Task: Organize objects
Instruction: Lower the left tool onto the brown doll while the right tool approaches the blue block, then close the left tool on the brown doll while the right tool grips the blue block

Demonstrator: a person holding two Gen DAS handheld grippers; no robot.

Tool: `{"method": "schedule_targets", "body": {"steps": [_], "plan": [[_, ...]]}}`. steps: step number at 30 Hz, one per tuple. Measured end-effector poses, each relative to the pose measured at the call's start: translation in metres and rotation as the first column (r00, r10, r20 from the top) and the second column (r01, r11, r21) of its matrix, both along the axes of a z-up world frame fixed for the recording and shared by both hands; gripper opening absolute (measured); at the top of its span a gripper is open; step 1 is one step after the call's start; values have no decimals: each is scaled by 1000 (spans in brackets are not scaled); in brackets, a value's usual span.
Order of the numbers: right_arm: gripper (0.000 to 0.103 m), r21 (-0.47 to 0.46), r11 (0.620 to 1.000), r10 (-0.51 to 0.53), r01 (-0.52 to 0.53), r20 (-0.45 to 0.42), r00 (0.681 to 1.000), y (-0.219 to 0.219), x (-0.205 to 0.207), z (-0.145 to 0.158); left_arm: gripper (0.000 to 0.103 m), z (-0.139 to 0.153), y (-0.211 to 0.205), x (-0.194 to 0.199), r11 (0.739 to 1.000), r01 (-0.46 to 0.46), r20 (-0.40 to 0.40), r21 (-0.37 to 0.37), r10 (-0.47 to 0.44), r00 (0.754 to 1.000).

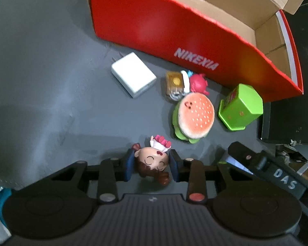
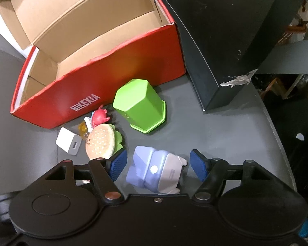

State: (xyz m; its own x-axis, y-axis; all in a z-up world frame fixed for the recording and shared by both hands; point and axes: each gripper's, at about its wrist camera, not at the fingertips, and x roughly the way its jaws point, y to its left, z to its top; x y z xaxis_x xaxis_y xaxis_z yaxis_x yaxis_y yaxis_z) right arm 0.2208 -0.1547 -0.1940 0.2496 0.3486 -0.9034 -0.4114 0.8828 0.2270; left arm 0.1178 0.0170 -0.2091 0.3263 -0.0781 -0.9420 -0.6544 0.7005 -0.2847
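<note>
A small doll (image 1: 154, 157) with brown hair and a pink-and-white dress lies on the grey table. My left gripper (image 1: 152, 165) is shut on it, a blue pad pressed against each side of its head. In the right wrist view a pale blue and white toy (image 2: 154, 170) lies between the blue pads of my right gripper (image 2: 158, 164). That gripper is open, with a gap on both sides of the toy. An open red cardboard box (image 1: 154, 26) (image 2: 123, 61) stands at the back, and nothing shows inside it.
In front of the box lie a white charger (image 1: 133, 73), a plush burger (image 1: 193, 114), a green hexagonal container (image 1: 242, 106), a small red figure (image 1: 198, 82) and an amber item (image 1: 174, 82). A large black box (image 2: 225, 41) stands right of the red one. The table's curved edge (image 2: 283, 149) runs at the right.
</note>
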Motion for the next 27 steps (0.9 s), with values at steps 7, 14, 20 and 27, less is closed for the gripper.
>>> {"method": "schedule_targets", "body": {"steps": [7, 14, 20, 27], "plan": [[68, -67, 997, 51, -49, 42, 998, 14, -7, -7, 35, 7, 11, -3, 999, -36, 15, 21, 35, 999], [66, -139, 984, 124, -111, 93, 988, 26, -15, -12, 35, 18, 19, -6, 998, -52, 33, 34, 51, 998], [53, -184, 972, 169, -146, 117, 979, 25, -18, -11, 35, 23, 17, -10, 997, -62, 49, 41, 60, 997], [51, -170, 973, 175, -153, 123, 977, 17, -19, -12, 35, 28, 14, -13, 997, -63, 66, 49, 60, 996]]}}
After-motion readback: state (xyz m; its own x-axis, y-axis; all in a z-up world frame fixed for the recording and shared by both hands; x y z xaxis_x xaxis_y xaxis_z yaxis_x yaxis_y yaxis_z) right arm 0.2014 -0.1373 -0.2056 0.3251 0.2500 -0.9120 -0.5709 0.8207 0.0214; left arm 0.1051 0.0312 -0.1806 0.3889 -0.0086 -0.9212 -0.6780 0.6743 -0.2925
